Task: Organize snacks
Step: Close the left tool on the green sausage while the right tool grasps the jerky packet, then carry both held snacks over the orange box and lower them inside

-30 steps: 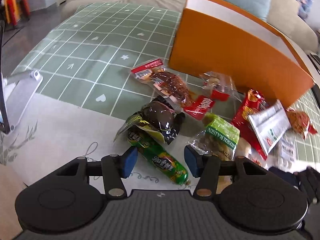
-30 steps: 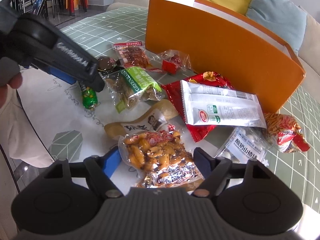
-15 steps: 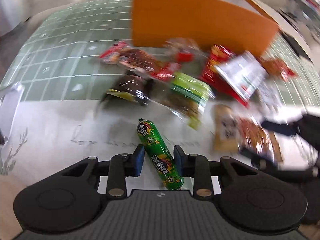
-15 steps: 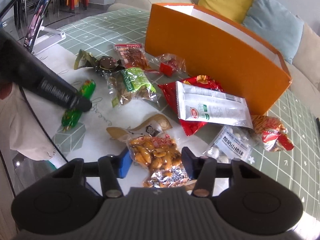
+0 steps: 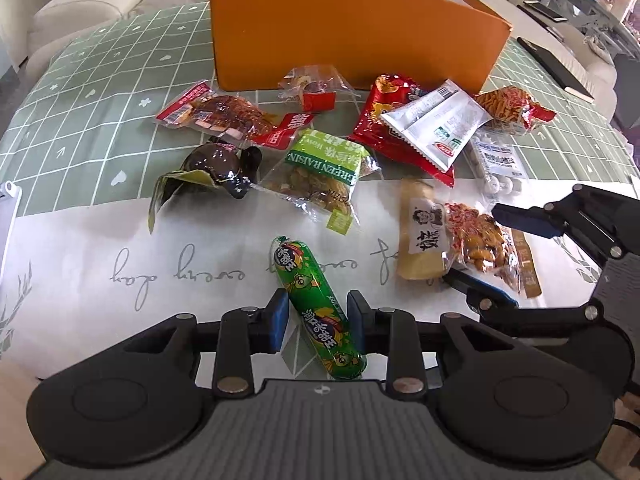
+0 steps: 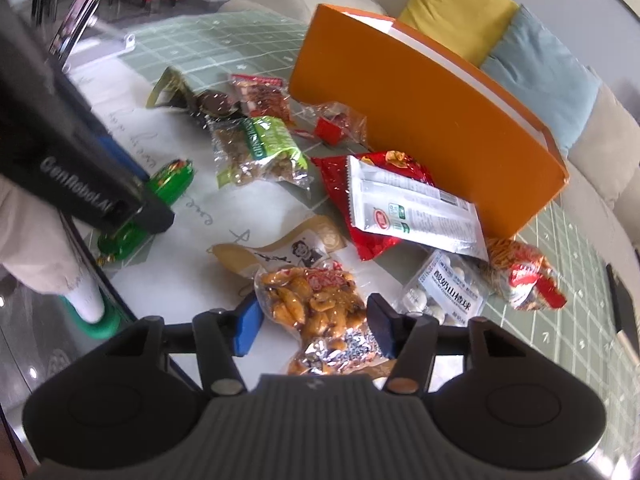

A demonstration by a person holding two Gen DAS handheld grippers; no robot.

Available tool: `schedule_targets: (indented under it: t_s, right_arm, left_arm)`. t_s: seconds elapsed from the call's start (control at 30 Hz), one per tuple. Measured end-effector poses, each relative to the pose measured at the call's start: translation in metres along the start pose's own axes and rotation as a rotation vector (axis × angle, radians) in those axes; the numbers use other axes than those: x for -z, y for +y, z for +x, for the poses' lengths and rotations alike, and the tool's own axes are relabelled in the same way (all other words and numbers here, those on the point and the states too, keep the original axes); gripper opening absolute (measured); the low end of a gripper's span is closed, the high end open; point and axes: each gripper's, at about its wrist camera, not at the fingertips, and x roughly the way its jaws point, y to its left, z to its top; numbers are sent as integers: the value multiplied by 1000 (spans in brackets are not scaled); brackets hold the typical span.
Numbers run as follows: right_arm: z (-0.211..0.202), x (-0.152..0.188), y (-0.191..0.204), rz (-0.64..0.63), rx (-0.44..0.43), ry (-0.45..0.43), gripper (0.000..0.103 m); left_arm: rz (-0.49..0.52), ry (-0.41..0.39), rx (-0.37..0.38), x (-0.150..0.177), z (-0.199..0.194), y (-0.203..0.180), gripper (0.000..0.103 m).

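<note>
**Both Grippers Engaged on Snack Packets**

Since one second ago, our left gripper (image 5: 318,318) has drawn the green sausage stick (image 5: 316,312) clear of the snack pile, and its pads have narrowed from wide apart to the sides of the stick. The stick now lies on the white table runner (image 5: 120,248), between the two blue pads, pointing roughly away from the camera. In the right wrist view the same stick (image 6: 172,178) shows beneath the left gripper's fingers (image 6: 132,204). We read the left jaws as clamped on the stick.

Our right gripper (image 6: 312,326) has also narrowed over the same interval. Its pads sit at either side of the clear packet of orange nuts (image 6: 316,308). The left wrist view shows that packet (image 5: 484,246) between the right gripper's fingers (image 5: 524,220). We read these jaws as gripping the packet, which lies on the runner partly over a tan packet (image 5: 420,232).

The orange box (image 5: 352,40) stands open at the far side of the green checked tablecloth (image 5: 100,100). The remaining snacks lie between box and grippers: the green raisin bag (image 5: 320,172), the red chip bag (image 5: 384,128) with a silver packet (image 5: 436,124) on top, and a dark egg-shaped packet (image 5: 216,166).
</note>
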Motion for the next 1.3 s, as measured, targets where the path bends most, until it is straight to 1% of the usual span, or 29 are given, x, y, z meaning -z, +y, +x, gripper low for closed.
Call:
schedule_targets:
  t_s: [0.03, 0.07, 0.13, 0.17, 0.2, 0.27, 0.37, 0.4, 0.43, 0.6, 0.8, 0.97, 1.13, 1.3]
  right_arm:
    - [1, 1, -2, 11, 5, -3, 49]
    - [2, 1, -3, 20, 12, -3, 46]
    - [1, -1, -2, 12, 24, 3, 43]
    - [-1, -1, -2, 24, 15, 2, 40]
    - [-4, -1, -3, 35, 8, -1, 36]
    - [-11, -4, -4, 43, 15, -22, 36]
    - [-19, -8, -9, 79, -2, -39, 34]
    - [-21, -10, -11, 94, -11, -41, 27]
    - [-23, -11, -12, 106, -12, -42, 23]
    - [-34, -17, -22, 182, -49, -55, 23]
    - [-53, -22, -32, 226, -46, -95, 23]
    - [-69, -32, -44, 236, -28, -142, 24]
    - [-81, -48, -66, 247, -11, -195, 24]
    - [-87, -74, -93, 260, -5, -253, 24]
  left_arm:
    - [0, 10, -4, -1, 4, 0, 35]
    - [0, 4, -13, -1, 5, -1, 36]
    - [22, -4, -25, 0, 5, -4, 36]
    - [30, -7, -29, 0, 6, -5, 33]
    - [34, -12, -25, 0, 5, -6, 27]
    - [30, -21, -23, 1, 5, -6, 26]
    - [21, -33, -22, 2, 4, -4, 25]
    - [16, -39, -27, 2, 3, -4, 25]
    - [17, -49, -33, 1, 0, -4, 25]
    - [18, -77, -41, -4, -12, -9, 25]
    - [22, -99, -48, -14, -32, -18, 25]
    - [30, -146, -54, -27, -51, -21, 25]
    - [42, -199, -71, -51, -64, -23, 25]
    - [73, -283, -87, -84, -78, -29, 25]
